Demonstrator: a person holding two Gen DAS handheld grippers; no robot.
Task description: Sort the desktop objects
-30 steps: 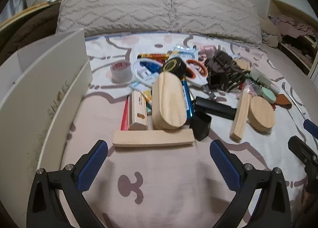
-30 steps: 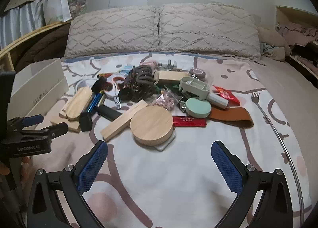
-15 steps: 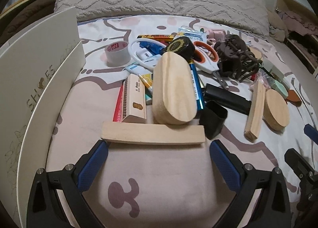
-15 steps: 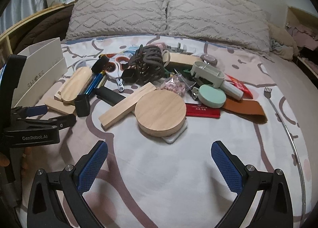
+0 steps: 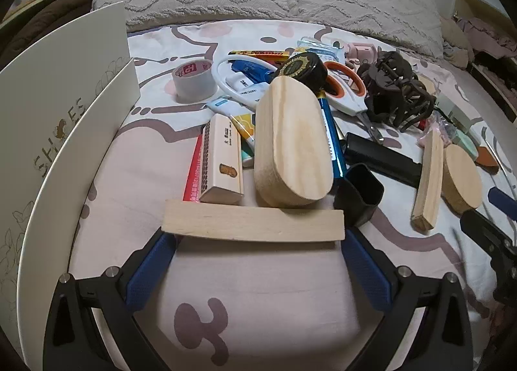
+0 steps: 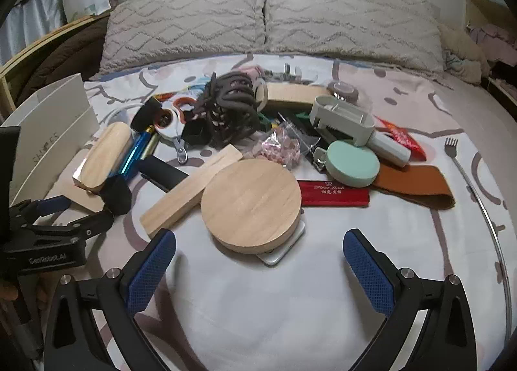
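Two grippers hang low over a bed, both pointing towards the pillows. The left gripper (image 5: 255,241) has its jaws spread wide, with its blue pads (image 5: 152,266) just at the two ends of a long wooden bar (image 5: 252,224) lying crosswise on the sheet; whether the pads touch the wood I cannot tell. The right gripper (image 6: 258,254) is also spread wide and holds nothing, its tips short of a round wooden disc (image 6: 250,204) that rests on a white slab.

Behind the bar lie an oval wooden block (image 5: 292,144), a small boxed item (image 5: 224,164), a black cup (image 5: 358,193), a roll of tape (image 5: 194,80), orange-handled scissors (image 5: 347,88) and a dark hair claw (image 5: 395,93). Near the disc sit a second wooden bar (image 6: 190,191), a mint round case (image 6: 352,162), a red case (image 6: 334,196) and a brown strap (image 6: 416,186). A white shoe box (image 5: 64,106) stands open at the left. The patterned sheet (image 6: 290,306) runs back to two quilted pillows (image 6: 268,15) and a pale wall.
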